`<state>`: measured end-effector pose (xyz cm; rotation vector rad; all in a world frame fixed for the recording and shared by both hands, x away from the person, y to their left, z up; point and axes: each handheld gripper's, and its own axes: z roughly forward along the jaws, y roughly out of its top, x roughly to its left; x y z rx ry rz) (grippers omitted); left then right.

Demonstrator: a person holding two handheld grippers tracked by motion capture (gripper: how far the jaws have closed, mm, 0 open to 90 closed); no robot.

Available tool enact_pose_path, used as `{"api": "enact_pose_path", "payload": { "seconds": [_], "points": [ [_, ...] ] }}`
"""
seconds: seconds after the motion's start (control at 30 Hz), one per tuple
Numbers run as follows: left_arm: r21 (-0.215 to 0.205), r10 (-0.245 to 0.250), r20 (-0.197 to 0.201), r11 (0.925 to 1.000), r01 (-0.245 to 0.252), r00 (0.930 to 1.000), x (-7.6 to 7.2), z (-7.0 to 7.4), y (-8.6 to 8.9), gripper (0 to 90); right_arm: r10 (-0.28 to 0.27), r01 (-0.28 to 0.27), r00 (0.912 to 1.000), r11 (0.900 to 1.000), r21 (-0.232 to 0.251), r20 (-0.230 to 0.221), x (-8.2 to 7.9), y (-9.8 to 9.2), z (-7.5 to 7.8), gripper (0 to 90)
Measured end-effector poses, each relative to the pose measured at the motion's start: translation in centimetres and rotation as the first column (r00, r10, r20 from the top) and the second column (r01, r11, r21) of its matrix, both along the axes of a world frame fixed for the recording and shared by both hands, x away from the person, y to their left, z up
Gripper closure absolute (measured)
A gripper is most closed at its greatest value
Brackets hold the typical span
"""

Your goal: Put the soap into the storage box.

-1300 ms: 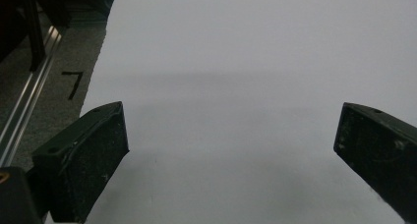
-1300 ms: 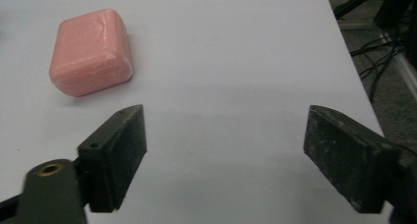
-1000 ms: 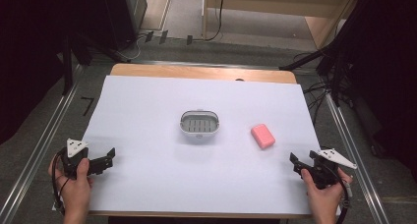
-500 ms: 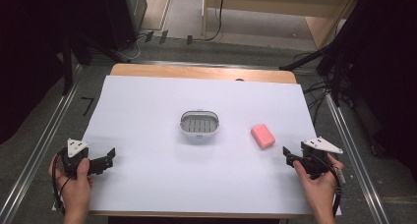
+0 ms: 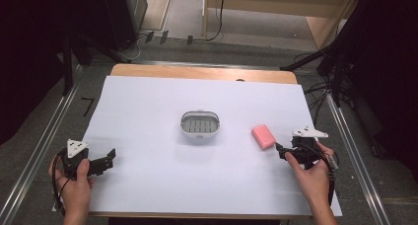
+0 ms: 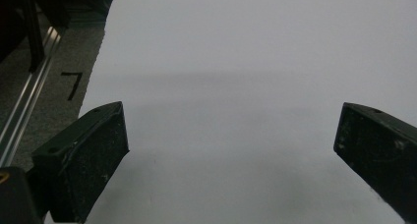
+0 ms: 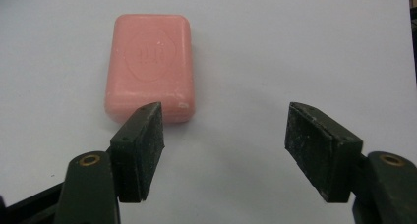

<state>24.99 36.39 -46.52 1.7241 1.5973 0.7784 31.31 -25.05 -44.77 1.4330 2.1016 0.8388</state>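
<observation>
- One grey soap dish (image 5: pixel 199 124) stood near the middle of the white sheet (image 5: pixel 148 101) that covered the table. It had a slotted floor, and nothing lay in it as far as the high view showed.
- One pink soap bar (image 5: pixel 263 136) lay flat on the sheet to the right of the dish, well apart from it. In the right gripper view the soap bar (image 7: pixel 150 67) lay ahead of the jaws and a little to the left, with an embossed round mark on its top face.
- The right gripper (image 5: pixel 282 151), held in the person's right hand (image 5: pixel 311 171), was just beside the near end of the soap. Its jaws stood wide apart and held nothing; the right gripper (image 7: pixel 223 135) had its left jaw tip in front of the near edge of the bar, but I cannot tell if it touched.
- The left gripper (image 5: pixel 109 157), in the left hand (image 5: pixel 75 180), was at the near left part of the sheet, far from both things. In its own view the left gripper (image 6: pixel 231 135) had its jaws spread wide over bare sheet, empty.
- Nothing stood between the soap and the dish.
- Count: one dish, one soap bar, two grippers.
</observation>
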Motion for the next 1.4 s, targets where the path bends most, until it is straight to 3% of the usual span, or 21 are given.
{"api": "enact_pose_path", "payload": {
  "seconds": [0.4, 0.87, 1.4],
  "points": [
    [0.000, -0.001, 0.000, 1.0000, 0.001, 1.0000, 0.0, 0.0, 0.0, 0.1, 0.013, -0.013, 0.9987, 1.000, 0.001, -0.049, 1.4, 1.2, 0.7, 22.8],
    [0.000, -0.001, 0.002, 1.0000, 0.001, 1.0000, 0.0, 0.0, 0.0, 0.1, 0.006, -0.005, 0.9939, 1.000, 0.010, -0.110, 2.6, 2.0, 1.3, 21.4],
    [0.000, -0.003, 0.001, 1.0000, 0.003, 1.0000, 0.0, 0.0, 0.0, 0.1, 0.008, -0.007, 0.9817, 1.000, 0.002, -0.191, 4.1, 3.5, 1.6, 20.5]
  ]
}}
